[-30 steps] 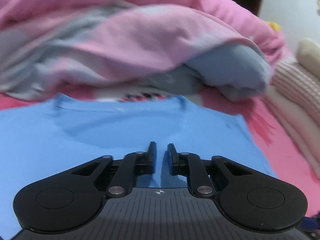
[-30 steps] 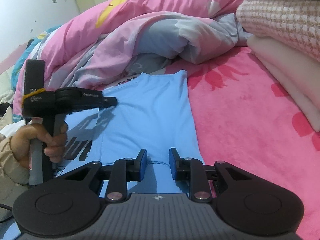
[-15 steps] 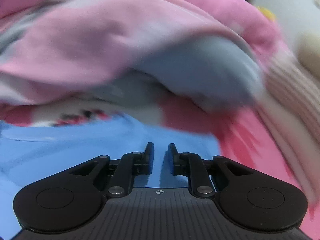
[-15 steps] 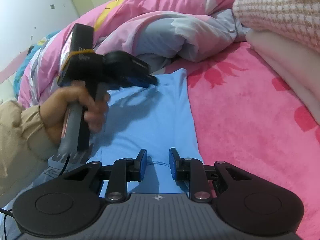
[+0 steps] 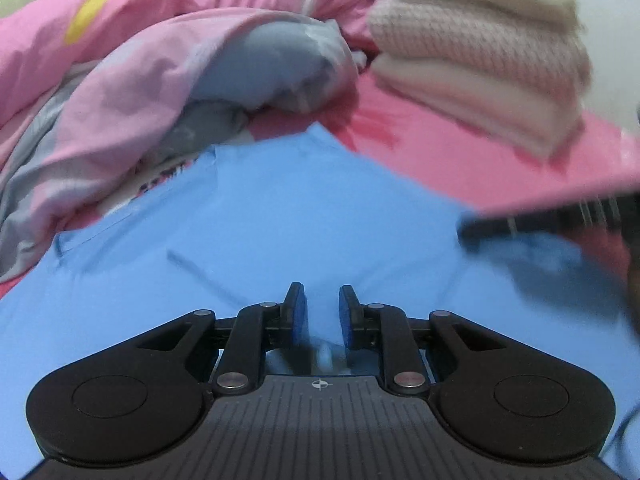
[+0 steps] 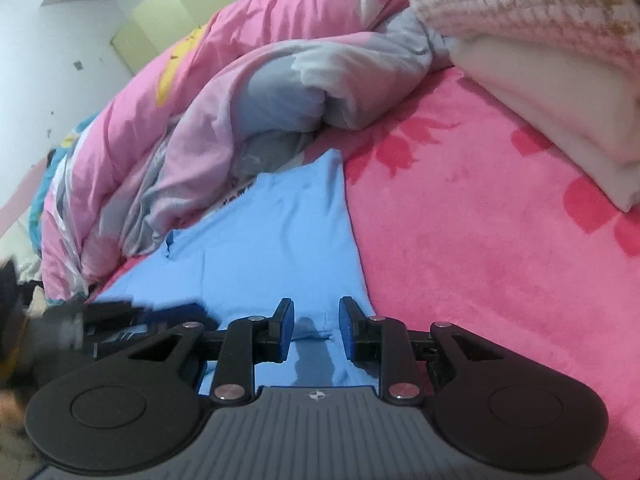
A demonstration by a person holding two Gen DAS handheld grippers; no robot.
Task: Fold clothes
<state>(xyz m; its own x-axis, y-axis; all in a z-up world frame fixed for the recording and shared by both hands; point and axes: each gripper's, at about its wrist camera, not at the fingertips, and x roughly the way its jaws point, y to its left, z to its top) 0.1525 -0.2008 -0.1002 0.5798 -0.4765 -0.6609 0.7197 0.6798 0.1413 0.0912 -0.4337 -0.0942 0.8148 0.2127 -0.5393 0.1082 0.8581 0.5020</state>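
A light blue T-shirt [image 5: 280, 220] lies flat on the pink bed, its collar end toward the rumpled duvet. My left gripper [image 5: 322, 304] hovers low over the shirt's middle. Its jaws are opening, and only flat cloth shows through the gap. The right wrist view has the same shirt [image 6: 280, 240], with my right gripper [image 6: 317, 312] over its near right corner. Those jaws stand apart, with a hem line showing below and between them. The left gripper [image 6: 160, 316] appears blurred at that view's left, and the right gripper [image 5: 520, 224] is a dark blur at the left wrist view's right.
A pink and grey duvet [image 6: 240, 100] is heaped behind the shirt and overlaps its far left edge. Folded cream and pink-checked blankets [image 6: 540, 60] are stacked at the back right. A pink flowered bed sheet [image 6: 480, 240] stretches to the right of the shirt.
The left gripper swung from the collar toward the duvet, then back down beside the right gripper. It rolled, and its jaws widened a little. The right gripper rolled slightly but stayed put.
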